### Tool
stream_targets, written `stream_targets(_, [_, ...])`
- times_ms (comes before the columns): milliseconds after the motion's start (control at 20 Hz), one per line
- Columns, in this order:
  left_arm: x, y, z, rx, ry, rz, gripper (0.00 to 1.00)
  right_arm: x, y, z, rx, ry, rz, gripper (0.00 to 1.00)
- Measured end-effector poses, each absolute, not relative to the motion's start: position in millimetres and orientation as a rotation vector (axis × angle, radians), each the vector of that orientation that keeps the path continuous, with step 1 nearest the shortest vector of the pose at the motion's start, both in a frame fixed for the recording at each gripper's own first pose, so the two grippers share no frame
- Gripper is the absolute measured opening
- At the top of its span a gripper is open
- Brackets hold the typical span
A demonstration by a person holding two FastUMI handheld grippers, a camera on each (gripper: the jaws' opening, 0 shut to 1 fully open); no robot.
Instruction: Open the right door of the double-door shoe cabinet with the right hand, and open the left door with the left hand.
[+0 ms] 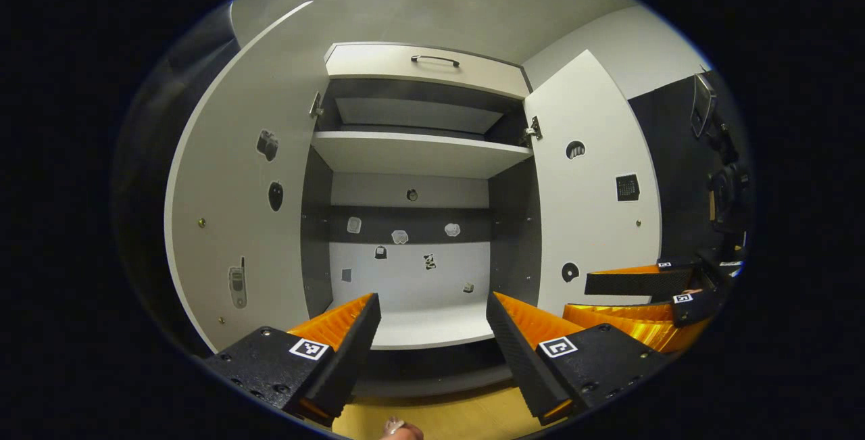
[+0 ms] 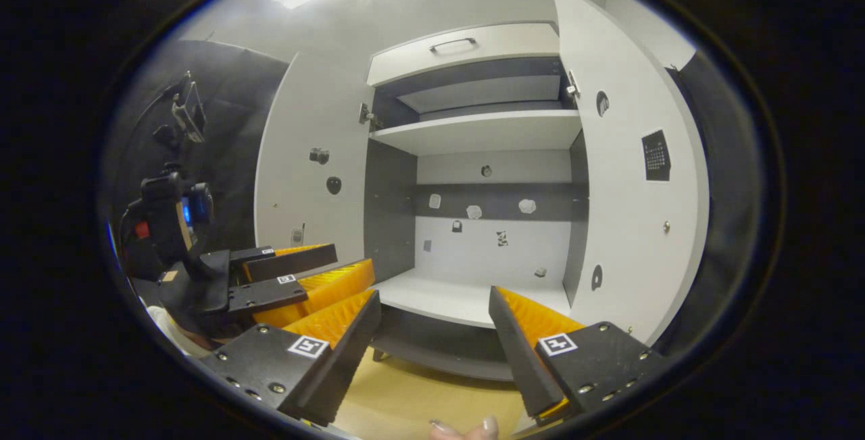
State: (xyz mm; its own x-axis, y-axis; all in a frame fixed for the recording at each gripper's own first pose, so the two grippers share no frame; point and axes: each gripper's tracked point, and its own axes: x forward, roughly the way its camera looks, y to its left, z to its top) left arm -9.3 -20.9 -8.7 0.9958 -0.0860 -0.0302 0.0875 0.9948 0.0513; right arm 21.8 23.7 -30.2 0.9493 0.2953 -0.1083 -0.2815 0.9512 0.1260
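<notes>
In the left gripper view, the left gripper (image 1: 432, 332) sits at bottom centre, fingers apart and empty, facing the shoe cabinet (image 1: 419, 156); its left door (image 1: 236, 190) and right door (image 1: 588, 190) stand swung open at either side. In the right gripper view, the right gripper (image 2: 432, 332), fingers likewise spread, points at the cabinet's bottom shelf (image 2: 446, 301) at centre frame.

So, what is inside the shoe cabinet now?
The shoe cabinet holds no shoes: a white shelf, a bare floor board, small stickers on the back. Above the shelf is partly hidden.

The shoe cabinet (image 1: 419, 224) stands with its left door (image 1: 236, 210) and right door (image 1: 595, 183) swung outward; a shelf (image 1: 419, 153) spans inside, a drawer (image 1: 426, 65) above.
</notes>
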Motion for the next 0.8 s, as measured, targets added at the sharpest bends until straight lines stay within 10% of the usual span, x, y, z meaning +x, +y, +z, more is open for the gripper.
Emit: stream_targets(800, [16, -5, -14, 0.056, 0.031, -0.141, 0.98, 36, 27, -34, 0.065, 0.122, 0.202, 0.97])
